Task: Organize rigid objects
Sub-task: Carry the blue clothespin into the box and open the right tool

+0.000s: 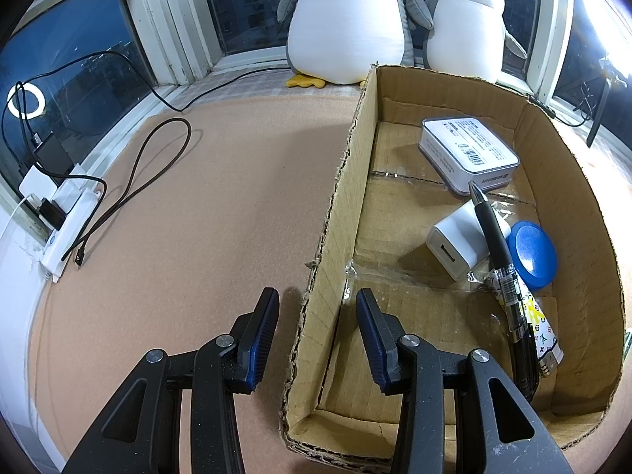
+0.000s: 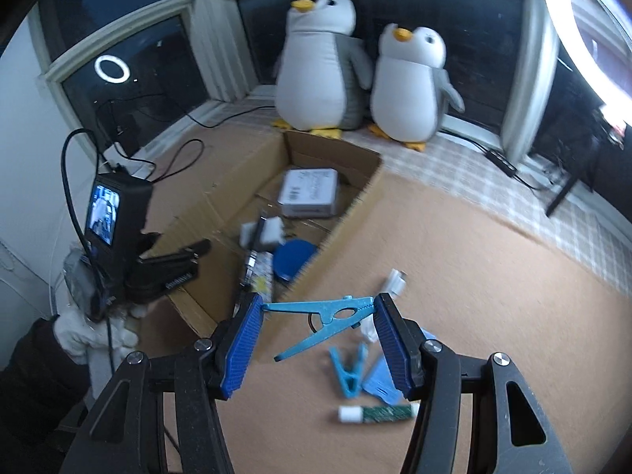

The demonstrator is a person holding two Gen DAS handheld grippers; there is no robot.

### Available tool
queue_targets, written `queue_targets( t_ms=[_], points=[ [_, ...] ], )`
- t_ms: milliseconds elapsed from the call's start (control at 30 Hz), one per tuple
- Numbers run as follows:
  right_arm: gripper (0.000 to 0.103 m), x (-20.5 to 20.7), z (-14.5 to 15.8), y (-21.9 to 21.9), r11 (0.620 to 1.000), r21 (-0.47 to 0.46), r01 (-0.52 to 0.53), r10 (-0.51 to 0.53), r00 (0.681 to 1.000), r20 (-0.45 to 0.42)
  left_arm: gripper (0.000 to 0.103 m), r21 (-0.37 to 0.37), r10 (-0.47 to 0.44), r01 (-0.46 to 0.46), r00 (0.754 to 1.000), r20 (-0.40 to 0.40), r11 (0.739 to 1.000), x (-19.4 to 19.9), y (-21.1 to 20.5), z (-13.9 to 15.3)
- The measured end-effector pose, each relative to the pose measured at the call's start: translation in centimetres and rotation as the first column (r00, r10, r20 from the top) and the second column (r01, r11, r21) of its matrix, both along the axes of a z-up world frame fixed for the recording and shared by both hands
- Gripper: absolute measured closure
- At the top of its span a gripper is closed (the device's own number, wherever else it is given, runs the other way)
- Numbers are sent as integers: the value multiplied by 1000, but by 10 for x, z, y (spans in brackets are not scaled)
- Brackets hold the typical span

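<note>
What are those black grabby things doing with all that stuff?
A person is tidying small things into the cardboard box. The right tongs are holding a big blue clothes peg above the mat. The left tongs straddle the box wall. A pen, charger and white box are inside.

A bay of white-framed windows (image 1: 166, 35) wraps the far side, the glass dark, with a ring light's reflection (image 2: 112, 68) in one pane. Two plush penguins (image 2: 322, 63) sit on the checked sill cloth (image 2: 474, 166). A tan mat (image 1: 197, 217) covers the bench. A white power strip (image 1: 67, 217) and black cables (image 1: 130, 181) lie at the left edge. A bright ring light (image 2: 584, 27) glares at upper right.
</note>
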State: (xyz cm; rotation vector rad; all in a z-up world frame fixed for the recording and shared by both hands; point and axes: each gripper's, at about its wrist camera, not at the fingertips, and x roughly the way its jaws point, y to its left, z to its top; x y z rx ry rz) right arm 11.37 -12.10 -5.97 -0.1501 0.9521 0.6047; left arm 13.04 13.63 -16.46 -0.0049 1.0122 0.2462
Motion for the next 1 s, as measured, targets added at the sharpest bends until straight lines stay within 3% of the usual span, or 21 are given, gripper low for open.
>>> queue_targets(
  t_ms=[433, 1000],
  points=[
    [49, 32, -17, 80, 996, 10, -90, 90, 996, -19, 59, -9, -1, 1, 1000, 1, 1000, 0, 2, -1],
    [49, 48, -35, 104, 994, -21, -104, 103, 994, -40, 59, -12, 1, -1, 1000, 2, 1000, 0, 2, -1]
  ],
)
